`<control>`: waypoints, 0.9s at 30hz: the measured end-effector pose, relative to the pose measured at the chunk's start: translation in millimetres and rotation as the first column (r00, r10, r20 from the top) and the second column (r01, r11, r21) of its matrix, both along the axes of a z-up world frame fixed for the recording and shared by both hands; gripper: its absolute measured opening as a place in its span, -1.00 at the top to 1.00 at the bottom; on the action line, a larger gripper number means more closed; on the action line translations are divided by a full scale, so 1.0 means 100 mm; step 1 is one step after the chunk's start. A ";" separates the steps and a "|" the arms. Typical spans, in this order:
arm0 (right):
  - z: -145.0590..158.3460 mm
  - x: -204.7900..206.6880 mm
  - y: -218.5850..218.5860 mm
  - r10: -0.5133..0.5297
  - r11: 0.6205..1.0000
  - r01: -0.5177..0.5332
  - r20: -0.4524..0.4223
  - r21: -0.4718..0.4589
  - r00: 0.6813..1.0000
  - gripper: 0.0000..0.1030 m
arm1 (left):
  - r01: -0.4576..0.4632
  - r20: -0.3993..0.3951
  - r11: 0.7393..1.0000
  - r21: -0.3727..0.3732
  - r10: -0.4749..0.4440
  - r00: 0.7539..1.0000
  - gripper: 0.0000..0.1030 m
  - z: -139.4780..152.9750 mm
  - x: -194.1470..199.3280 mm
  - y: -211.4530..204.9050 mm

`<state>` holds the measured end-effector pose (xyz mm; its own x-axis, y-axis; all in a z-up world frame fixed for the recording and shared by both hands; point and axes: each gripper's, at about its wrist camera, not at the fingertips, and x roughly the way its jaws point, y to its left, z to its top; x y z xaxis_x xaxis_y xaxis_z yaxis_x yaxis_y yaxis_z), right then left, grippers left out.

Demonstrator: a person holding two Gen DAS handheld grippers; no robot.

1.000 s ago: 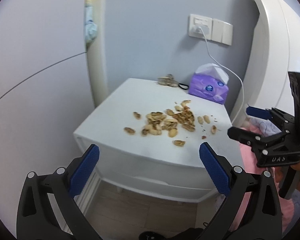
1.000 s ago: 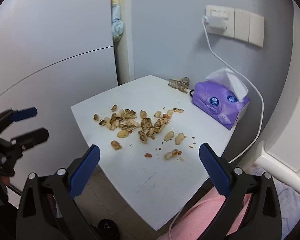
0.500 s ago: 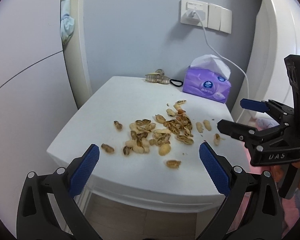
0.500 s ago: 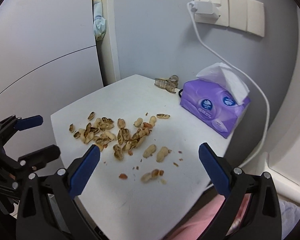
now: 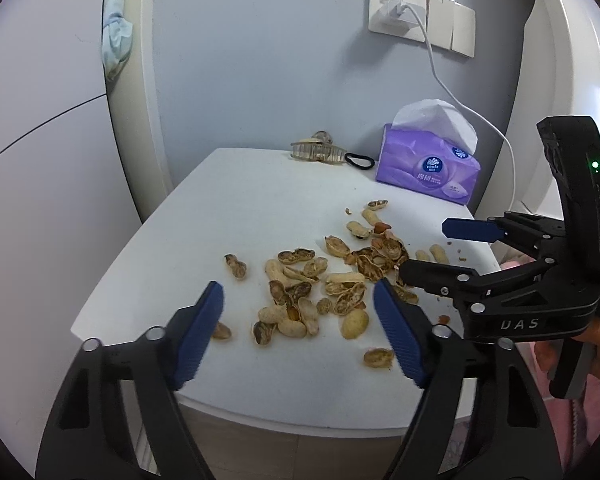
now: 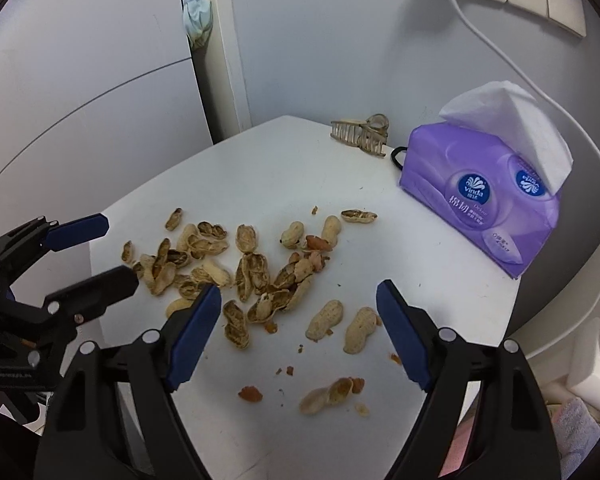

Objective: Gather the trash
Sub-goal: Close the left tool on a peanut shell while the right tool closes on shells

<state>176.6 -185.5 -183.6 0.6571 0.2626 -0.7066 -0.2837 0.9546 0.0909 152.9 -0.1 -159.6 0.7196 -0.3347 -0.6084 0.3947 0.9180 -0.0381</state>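
Left wrist view: the left gripper [image 5: 298, 308] hangs spread wide, gripping nothing, above the near end of the peanut shells [image 5: 332, 276] scattered on the white table [image 5: 228, 200]. The right gripper [image 5: 424, 250] reaches in from the right, also spread.

Right wrist view: its 2 fingers frame loose shells — a purple tissue pack [image 6: 484, 204] stands beyond.

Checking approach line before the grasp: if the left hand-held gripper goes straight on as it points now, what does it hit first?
Most likely the pile of tan peanut shells on the white bedside tabletop, lying between and just past the open left hand-held gripper. Depth is unclear; nothing else shows in that line.
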 end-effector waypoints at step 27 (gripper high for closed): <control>-0.11 0.17 0.15 0.013 0.999 -0.014 -0.035 -0.050 0.999 -0.28 | 0.013 -0.018 1.000 -0.017 -0.014 1.000 0.33 -0.19 0.07 0.04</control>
<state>193.6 -170.7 -194.8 0.6288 0.2351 -0.7412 -0.2943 0.9542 0.0531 160.1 4.0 -179.0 0.7039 -0.3547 -0.6154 0.4062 0.9117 -0.0610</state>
